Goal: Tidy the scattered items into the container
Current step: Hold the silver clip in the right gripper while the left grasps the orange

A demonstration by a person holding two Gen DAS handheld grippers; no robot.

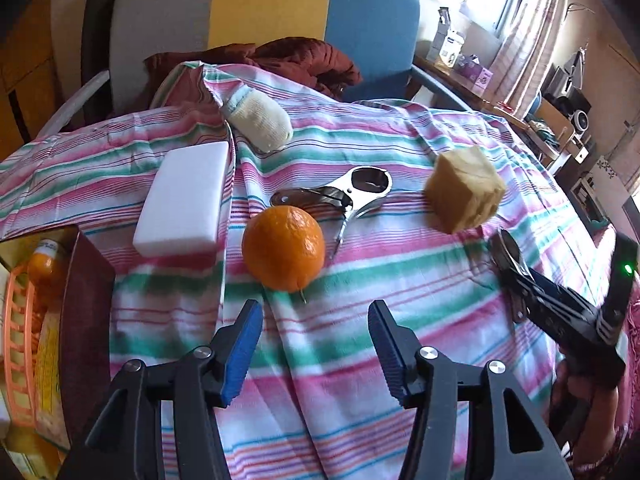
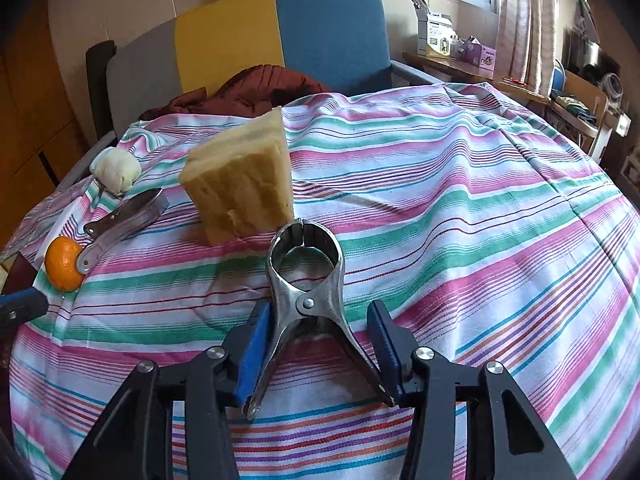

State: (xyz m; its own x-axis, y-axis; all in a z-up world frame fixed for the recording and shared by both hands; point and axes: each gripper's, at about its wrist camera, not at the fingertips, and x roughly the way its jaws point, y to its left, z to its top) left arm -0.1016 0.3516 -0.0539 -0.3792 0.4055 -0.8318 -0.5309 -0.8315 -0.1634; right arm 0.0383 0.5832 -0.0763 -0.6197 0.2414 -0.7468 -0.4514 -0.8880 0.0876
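Observation:
My left gripper [image 1: 315,308] is open over the striped cloth with nothing between its blue pads. An orange [image 1: 283,254] lies just ahead of it. Beyond sit a white foam block [image 1: 184,198], a cream sock [image 1: 262,124], a shiny metal clamp [image 1: 348,192] and a yellow sponge [image 1: 464,190]. My right gripper [image 2: 319,308] is shut on the handles of a second metal clamp [image 2: 306,264], its ring-shaped jaws pointing at the yellow sponge [image 2: 244,188]. That clamp [image 1: 506,252] also shows at the right of the left wrist view. The brown box [image 1: 86,312] stands at the left edge.
Inside the box are a peach plastic basket [image 1: 18,344] and an orange bottle [image 1: 46,264]. A reddish-brown jacket [image 1: 304,60] lies on the grey, yellow and blue chair [image 1: 272,4] behind the cloth. A cluttered shelf [image 2: 460,60] runs along the right under the window.

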